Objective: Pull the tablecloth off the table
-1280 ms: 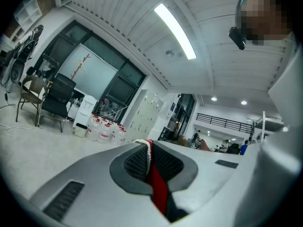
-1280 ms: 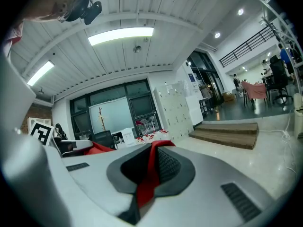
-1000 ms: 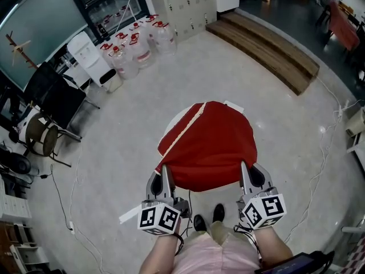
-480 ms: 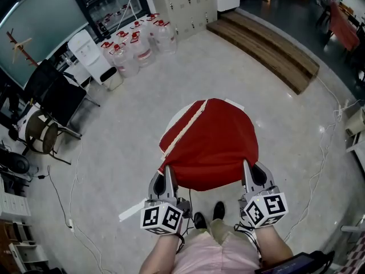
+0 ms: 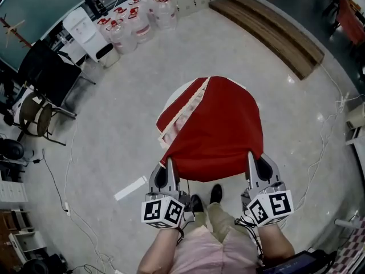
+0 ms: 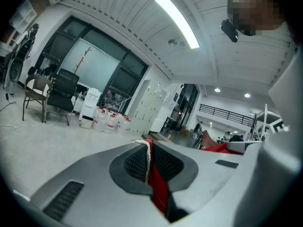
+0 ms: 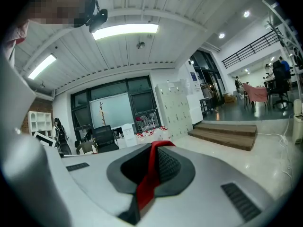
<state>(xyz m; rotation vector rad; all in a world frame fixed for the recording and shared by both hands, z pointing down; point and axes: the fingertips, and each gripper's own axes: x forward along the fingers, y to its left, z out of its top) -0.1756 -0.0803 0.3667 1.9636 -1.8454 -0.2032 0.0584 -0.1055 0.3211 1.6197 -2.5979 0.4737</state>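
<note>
Far left in the head view, I see black office chairs (image 5: 48, 76) on the pale floor (image 5: 114, 136), and clear water jugs with red caps (image 5: 134, 21) beyond them. My left gripper (image 5: 169, 165) has its jaws closed tight on the near-left hem of the red fabric tablecloth (image 5: 219, 127). The left gripper view shows the red cloth and its cream trim pinched between the dark pads. The cloth lies over the round white surface (image 5: 173, 100). A bare sliver of it shows at the far-left side, where the cloth is folded back with the cream border up. The near hem runs between my two grippers. My right gripper (image 5: 251, 158) is also clamped shut on the near-right hem, with a red strip squeezed between its pads in the right gripper view. A long wooden step (image 5: 274, 36) lies far right
</note>
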